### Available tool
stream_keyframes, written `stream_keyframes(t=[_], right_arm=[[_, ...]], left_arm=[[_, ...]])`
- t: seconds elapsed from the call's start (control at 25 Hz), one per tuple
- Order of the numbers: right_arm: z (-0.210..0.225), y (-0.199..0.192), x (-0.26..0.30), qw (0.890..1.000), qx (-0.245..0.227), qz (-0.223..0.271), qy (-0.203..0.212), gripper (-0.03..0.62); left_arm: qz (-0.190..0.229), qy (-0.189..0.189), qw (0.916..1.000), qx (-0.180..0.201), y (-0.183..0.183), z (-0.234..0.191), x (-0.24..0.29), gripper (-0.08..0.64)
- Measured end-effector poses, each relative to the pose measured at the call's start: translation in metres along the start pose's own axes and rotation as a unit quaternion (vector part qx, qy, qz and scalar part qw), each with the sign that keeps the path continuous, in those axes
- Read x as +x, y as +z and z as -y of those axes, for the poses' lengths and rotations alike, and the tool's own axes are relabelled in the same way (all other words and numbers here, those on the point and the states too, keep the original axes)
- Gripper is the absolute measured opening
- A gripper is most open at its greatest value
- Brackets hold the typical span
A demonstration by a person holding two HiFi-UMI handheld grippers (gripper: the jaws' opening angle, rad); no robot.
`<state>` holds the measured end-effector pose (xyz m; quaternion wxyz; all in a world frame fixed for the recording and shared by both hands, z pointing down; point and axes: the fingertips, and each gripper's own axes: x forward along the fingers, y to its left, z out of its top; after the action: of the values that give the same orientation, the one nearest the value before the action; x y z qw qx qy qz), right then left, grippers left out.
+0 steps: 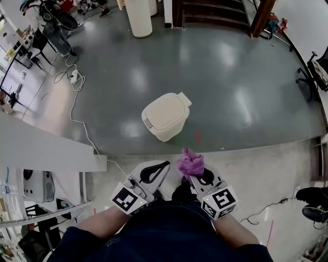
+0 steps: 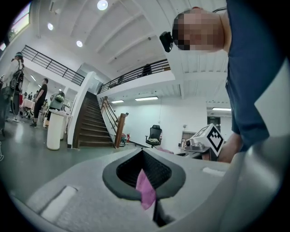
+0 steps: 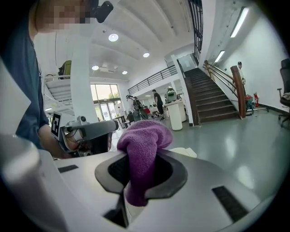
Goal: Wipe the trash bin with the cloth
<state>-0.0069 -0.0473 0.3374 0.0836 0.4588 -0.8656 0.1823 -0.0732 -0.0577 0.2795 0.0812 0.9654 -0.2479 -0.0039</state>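
The cream trash bin (image 1: 165,115) stands with its lid shut on the grey floor, about a step ahead of me. My right gripper (image 1: 196,175) is shut on a bunched purple cloth (image 1: 190,162), held close to my body. In the right gripper view the cloth (image 3: 144,141) bulges up out of the right gripper (image 3: 140,176), and a corner of the bin (image 3: 186,152) shows behind it. My left gripper (image 1: 162,166) sits beside it, jaws together. In the left gripper view only a thin pink strip (image 2: 146,189) shows at the left gripper (image 2: 145,171) seam.
A white ledge (image 1: 46,149) runs at my left, with a power cable (image 1: 77,105) trailing over the floor. A tall white cylinder bin (image 1: 138,18) and stairs (image 1: 212,11) stand far ahead. An office chair (image 1: 313,69) is at the right.
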Motion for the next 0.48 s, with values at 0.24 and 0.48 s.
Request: stream_keyframes(t=[0.24, 0.48], right_arm=[[0.062, -0.004, 0.024, 1.000, 0.020, -0.011, 0.015, 0.077], [0.116, -0.017, 0.048, 0.998, 0.046, -0.019, 0.033, 0.077]], left_arm=[[-0.009, 0.037, 0.9993, -0.001, -0.023, -0.044, 0.059, -0.012], [-0.040, 0.081, 0.9959, 0.001, -0.053, -0.084, 0.104, -0.012]])
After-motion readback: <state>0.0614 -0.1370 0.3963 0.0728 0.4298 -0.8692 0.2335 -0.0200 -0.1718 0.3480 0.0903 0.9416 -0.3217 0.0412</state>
